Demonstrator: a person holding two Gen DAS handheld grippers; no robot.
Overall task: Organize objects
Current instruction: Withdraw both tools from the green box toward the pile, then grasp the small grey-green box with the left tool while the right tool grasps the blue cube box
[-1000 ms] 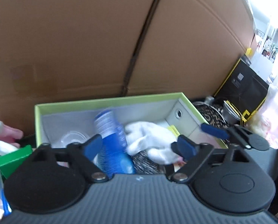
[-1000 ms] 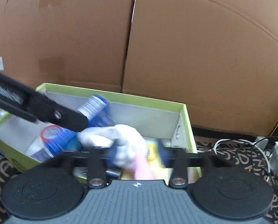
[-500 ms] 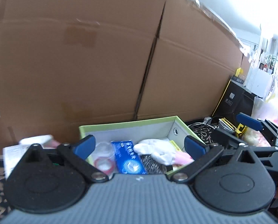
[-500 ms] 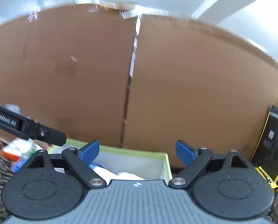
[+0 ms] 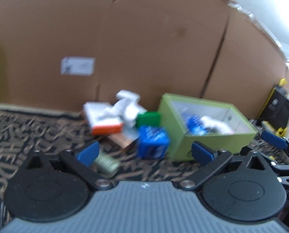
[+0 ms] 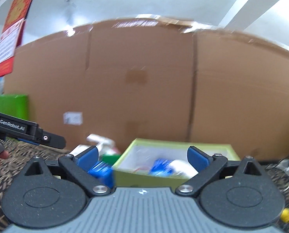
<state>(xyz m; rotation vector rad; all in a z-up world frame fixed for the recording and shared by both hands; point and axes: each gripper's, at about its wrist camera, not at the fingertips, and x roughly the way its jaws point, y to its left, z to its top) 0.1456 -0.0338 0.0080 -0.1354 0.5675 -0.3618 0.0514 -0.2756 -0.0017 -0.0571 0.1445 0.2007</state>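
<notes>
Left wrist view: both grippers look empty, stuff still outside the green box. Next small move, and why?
Probably ease the left gripper forward and down onto the blue cardboard carton. It stands on the patterned cloth, just left of the open green box, nearest ahead of the open, empty jaws. The right gripper is open and empty too, but faces the box itself.

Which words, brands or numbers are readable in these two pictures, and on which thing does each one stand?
"GenRobot.AI": on the black left gripper, seen from the right wrist view.
White label on the cardboard wall: too blurred.
Red poster: too small.
Blue box: print blurred.
</notes>
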